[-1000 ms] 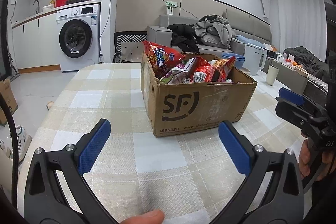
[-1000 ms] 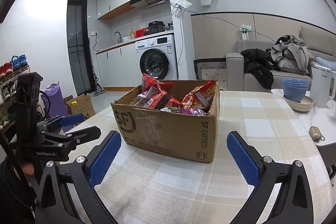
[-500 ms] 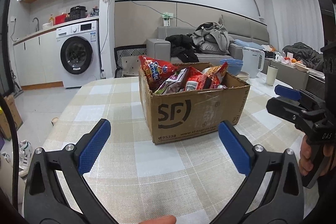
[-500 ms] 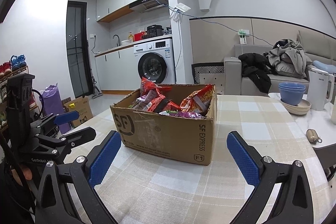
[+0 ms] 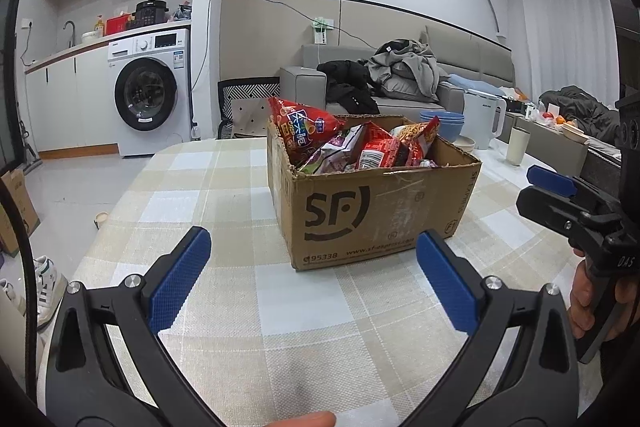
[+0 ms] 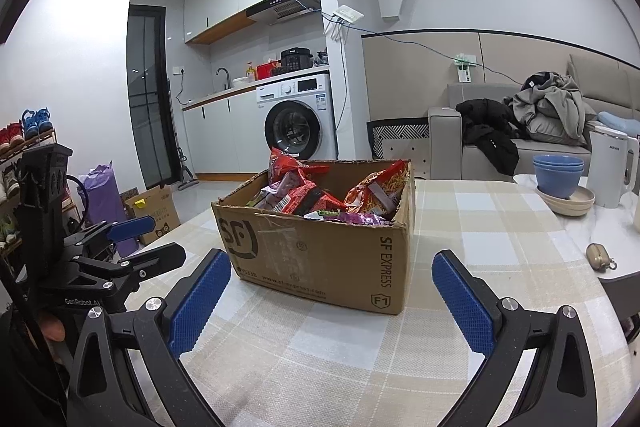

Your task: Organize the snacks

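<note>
A brown SF cardboard box (image 5: 372, 211) stands open on the checked tablecloth (image 5: 224, 187), filled with several red, orange and purple snack bags (image 5: 352, 147). It also shows in the right wrist view (image 6: 320, 251), with the snack bags (image 6: 320, 195) inside. My left gripper (image 5: 314, 281) is open and empty, a short way in front of the box. My right gripper (image 6: 330, 301) is open and empty, near the box's corner. Each gripper appears in the other's view, the right one (image 5: 560, 195) and the left one (image 6: 136, 243).
Blue bowls (image 6: 558, 175) on a plate, a white kettle (image 6: 610, 173) and a small beige pouch (image 6: 600, 257) sit at the table's right. A cup (image 5: 518, 145) stands beyond the box. A sofa (image 5: 400, 87) with clothes and a washing machine (image 5: 150, 103) are behind.
Both wrist views have tilted upward and the box sits lower in frame. Both grippers stay open and empty.
</note>
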Demonstrator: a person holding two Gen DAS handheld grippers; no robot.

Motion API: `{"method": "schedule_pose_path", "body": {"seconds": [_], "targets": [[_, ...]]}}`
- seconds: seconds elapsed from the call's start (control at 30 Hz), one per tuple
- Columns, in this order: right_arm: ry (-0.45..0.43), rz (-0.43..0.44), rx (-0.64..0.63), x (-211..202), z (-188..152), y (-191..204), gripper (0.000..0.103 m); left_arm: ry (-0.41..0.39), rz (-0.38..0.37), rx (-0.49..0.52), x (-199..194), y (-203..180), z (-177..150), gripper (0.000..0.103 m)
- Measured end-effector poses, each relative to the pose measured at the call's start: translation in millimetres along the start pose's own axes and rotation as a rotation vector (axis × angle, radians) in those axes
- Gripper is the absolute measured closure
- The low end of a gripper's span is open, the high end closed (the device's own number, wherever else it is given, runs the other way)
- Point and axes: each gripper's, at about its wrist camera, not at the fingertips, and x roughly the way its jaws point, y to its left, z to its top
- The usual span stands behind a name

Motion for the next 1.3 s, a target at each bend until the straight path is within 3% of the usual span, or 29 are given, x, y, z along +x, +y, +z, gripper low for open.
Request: {"method": "schedule_pose_path", "body": {"seconds": [1.3], "targets": [[0.006, 0.003, 0.005, 1.1, -1.3, 0.6, 0.0, -0.008, 0.01, -0.016, -3.1, -0.6, -0.8, 0.001]]}}
